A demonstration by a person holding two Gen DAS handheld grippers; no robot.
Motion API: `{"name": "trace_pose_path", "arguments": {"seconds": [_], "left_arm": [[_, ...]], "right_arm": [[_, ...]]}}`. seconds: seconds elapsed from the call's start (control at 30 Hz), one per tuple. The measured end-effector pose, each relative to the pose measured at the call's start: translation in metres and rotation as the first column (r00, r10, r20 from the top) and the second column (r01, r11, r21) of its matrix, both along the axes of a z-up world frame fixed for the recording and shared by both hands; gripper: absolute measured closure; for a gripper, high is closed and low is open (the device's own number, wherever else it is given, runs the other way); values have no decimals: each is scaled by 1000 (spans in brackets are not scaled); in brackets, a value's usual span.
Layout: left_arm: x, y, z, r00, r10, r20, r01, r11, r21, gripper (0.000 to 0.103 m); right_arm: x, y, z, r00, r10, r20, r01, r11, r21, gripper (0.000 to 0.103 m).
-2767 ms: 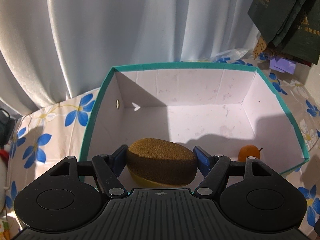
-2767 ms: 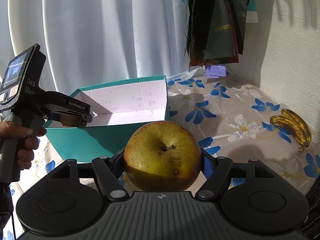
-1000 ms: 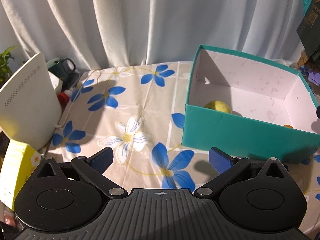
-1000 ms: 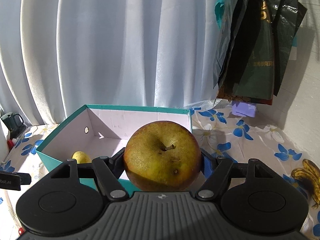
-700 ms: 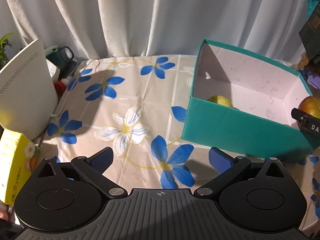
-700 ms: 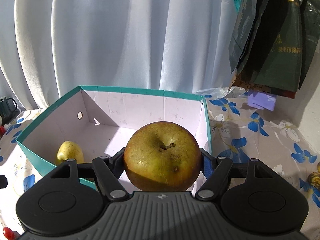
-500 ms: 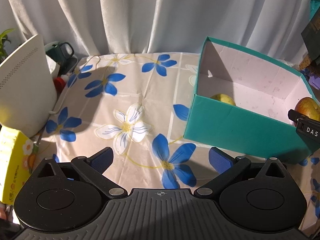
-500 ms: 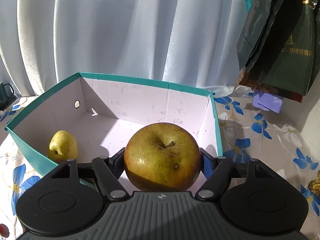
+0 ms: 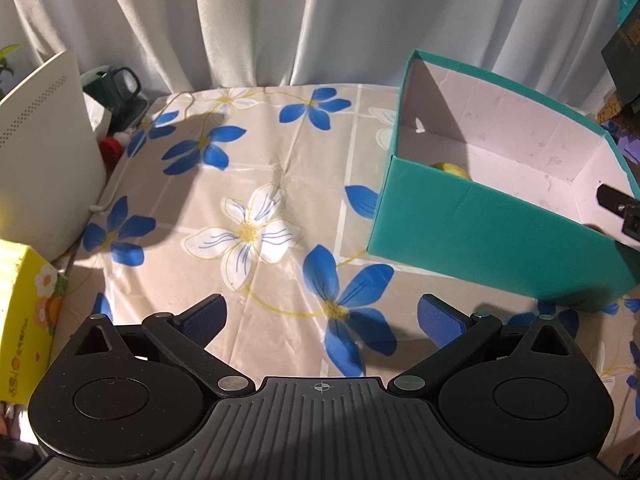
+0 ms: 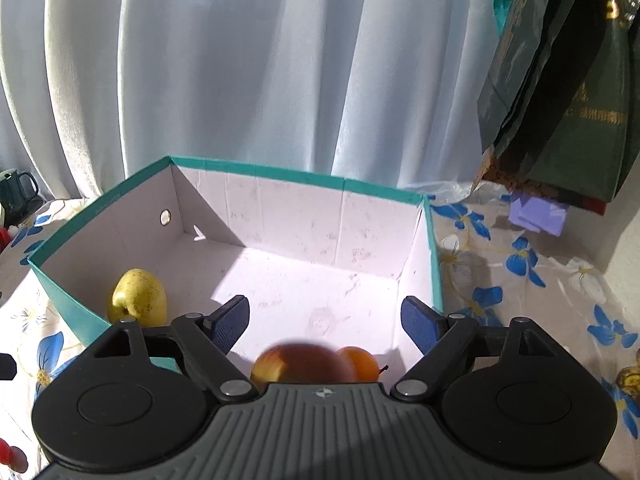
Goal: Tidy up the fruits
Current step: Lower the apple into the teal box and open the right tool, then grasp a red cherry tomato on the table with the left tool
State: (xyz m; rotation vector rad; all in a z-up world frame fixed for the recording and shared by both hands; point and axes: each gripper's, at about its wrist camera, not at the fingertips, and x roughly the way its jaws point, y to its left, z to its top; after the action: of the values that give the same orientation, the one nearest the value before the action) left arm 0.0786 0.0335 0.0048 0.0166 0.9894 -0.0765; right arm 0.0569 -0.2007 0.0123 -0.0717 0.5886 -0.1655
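Teal box [image 10: 434, 256] holds a yellow pear [image 10: 139, 297] far left and, near you, an orange fruit [image 10: 358, 360]. Your right gripper [image 10: 324, 320] is opening, pads clear of the blurred, probably dropping apple [image 10: 302, 362]; your left gripper [image 9: 320, 316] gapes empty.

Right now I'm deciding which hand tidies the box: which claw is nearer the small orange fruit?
Right. The right claw, opening and empty, hangs over the box directly above the orange fruit. The left claw is outside the box, over the tablecloth.
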Motion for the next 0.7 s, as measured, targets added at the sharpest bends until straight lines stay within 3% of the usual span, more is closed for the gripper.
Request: {"name": "trace_pose_path", "arguments": {"seconds": [0.1, 0.23, 0.37, 0.4, 0.5, 0.7], "left_arm": [[-3, 7, -4, 1000, 9, -17, -10, 1000, -18, 0], [-10, 15, -8, 1000, 13, -23, -13, 999, -29, 0], [-23, 20, -10, 1000, -18, -2, 18, 1000, -25, 0], [-26, 21, -12, 1000, -25, 7, 25, 999, -21, 0], [-36, 20, -17, 998, -61, 18, 61, 998, -16, 0], [-54, 19, -30, 994, -105, 4, 105, 994, 14, 0]], "right_arm": [[-24, 3, 23, 996, 5, 89, -3, 1000, -18, 1], [-76, 9, 54, 970, 15, 242, -12, 1000, -12, 0], [-131, 20, 66, 908, 36, 418, -33, 999, -15, 0], [-138, 24, 66, 912, 44, 407, -42, 999, -16, 0], [-140, 37, 53, 966, 93, 240, -89, 996, -29, 0], [-159, 38, 41, 980, 57, 190, -77, 992, 103, 0]]}}
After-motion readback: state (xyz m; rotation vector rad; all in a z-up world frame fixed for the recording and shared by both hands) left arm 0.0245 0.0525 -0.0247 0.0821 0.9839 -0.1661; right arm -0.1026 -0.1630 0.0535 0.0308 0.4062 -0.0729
